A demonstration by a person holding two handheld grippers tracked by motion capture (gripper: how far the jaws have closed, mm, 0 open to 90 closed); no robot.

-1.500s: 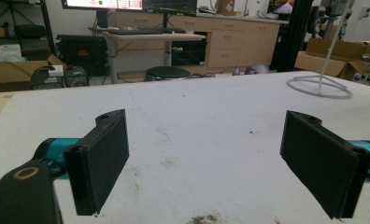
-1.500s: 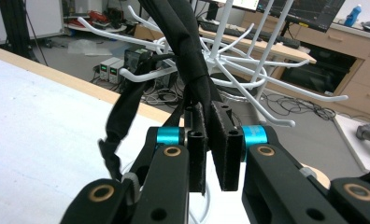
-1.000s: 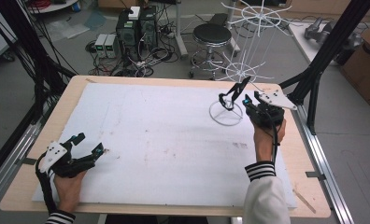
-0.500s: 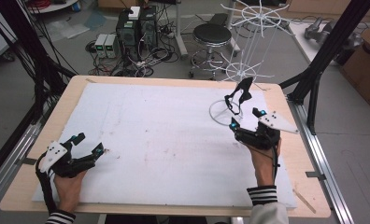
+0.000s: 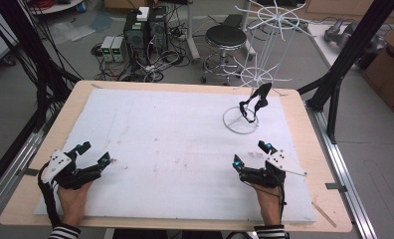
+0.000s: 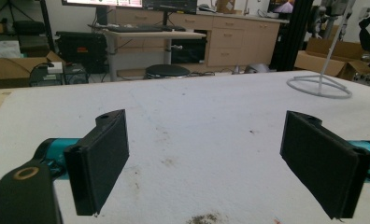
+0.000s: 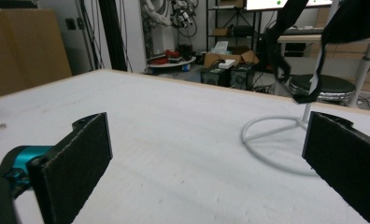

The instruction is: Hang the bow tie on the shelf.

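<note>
A white mat (image 5: pixel 175 149) is covering most of the wooden table (image 5: pixel 304 104), and a white wire stand (image 5: pixel 264 64) is rising from its round base on the mat's far right part, with a black strap (image 5: pixel 252 102) hanging on it low down, just above that base. Nearer the person than the stand, the right gripper (image 5: pixel 252 155) is resting on the mat with its jaws spread wide and nothing between them. Well to the left of the stand, at the mat's near left corner, the left gripper (image 5: pixel 93 153) is lying likewise wide open and empty.
</note>
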